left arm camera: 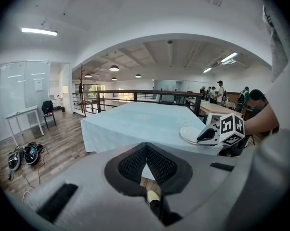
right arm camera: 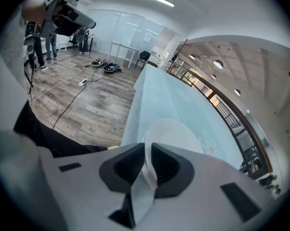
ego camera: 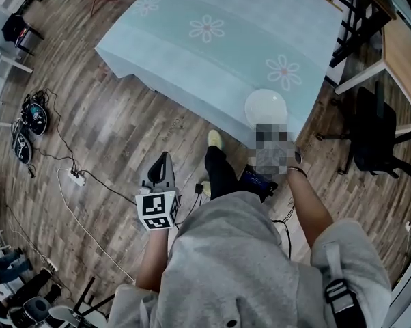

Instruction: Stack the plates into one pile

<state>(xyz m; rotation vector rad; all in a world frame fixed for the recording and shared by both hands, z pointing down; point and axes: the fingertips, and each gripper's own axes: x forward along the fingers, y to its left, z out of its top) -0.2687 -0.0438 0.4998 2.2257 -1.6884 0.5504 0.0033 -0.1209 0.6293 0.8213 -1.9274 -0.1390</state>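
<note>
Right claw [right arm camera: 149,158] is closed on the near rim of a white plate [right arm camera: 176,131], its pads pinching the edge from both sides. The plate lies flat or close to it at the near corner of the counter [ego camera: 212,53], just inside the edge of the pale blue flowered cloth. No view shows whether it rests on the cloth itself or on other plates beneath it. No other plate shows anywhere on the cloth, so I judge the stacking to be at or near its end. What is left seems to be settling this plate and letting go of its rim. Left claw [left arm camera: 146,153] is shut with nothing between its jaws. It hangs off to the side, well apart from the plate, over the wooden floor [ego camera: 117,121] and short of the counter. Cables and some gear lie on the floor further out.
</note>
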